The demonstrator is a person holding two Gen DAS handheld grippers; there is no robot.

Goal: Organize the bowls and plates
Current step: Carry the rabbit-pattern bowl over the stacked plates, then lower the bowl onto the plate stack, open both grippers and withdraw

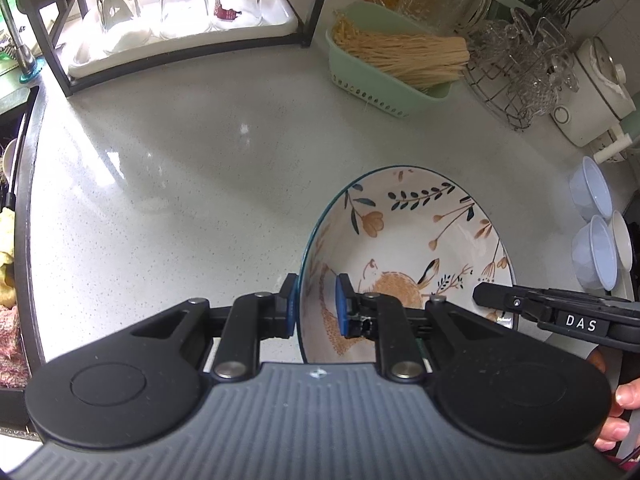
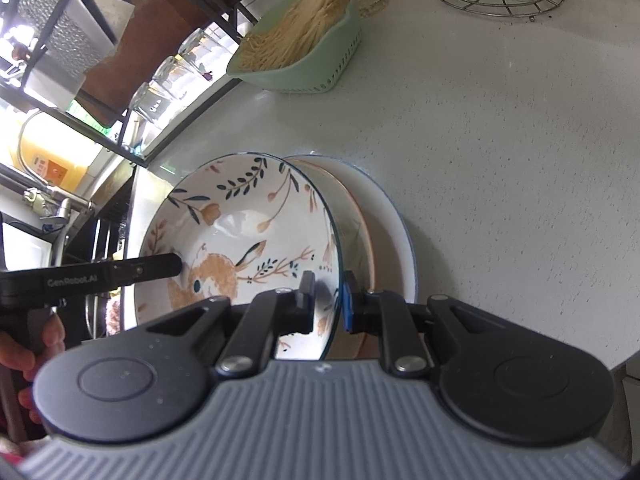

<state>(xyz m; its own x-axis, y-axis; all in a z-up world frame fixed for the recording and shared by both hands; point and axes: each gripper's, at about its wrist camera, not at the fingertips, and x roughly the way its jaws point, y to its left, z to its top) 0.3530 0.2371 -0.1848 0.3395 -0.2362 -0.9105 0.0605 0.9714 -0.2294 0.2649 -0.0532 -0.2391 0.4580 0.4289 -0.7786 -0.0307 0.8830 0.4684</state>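
Note:
A white bowl with a fox and leaf pattern is held over the grey counter. My left gripper is shut on its left rim, one blue pad inside and one outside. My right gripper is shut on the opposite rim of the same bowl. In the right wrist view the bowl sits over a stack of plates: a pink-rimmed plate on a white blue-rimmed plate. Whether the bowl touches them is unclear. Each gripper shows in the other's view, the right and the left.
A green basket of dry noodles stands at the back. A tray with upturned glasses sits under a dark rack. A wire rack of glassware, a white cooker and small pale bowls are on the right. The sink is at the left.

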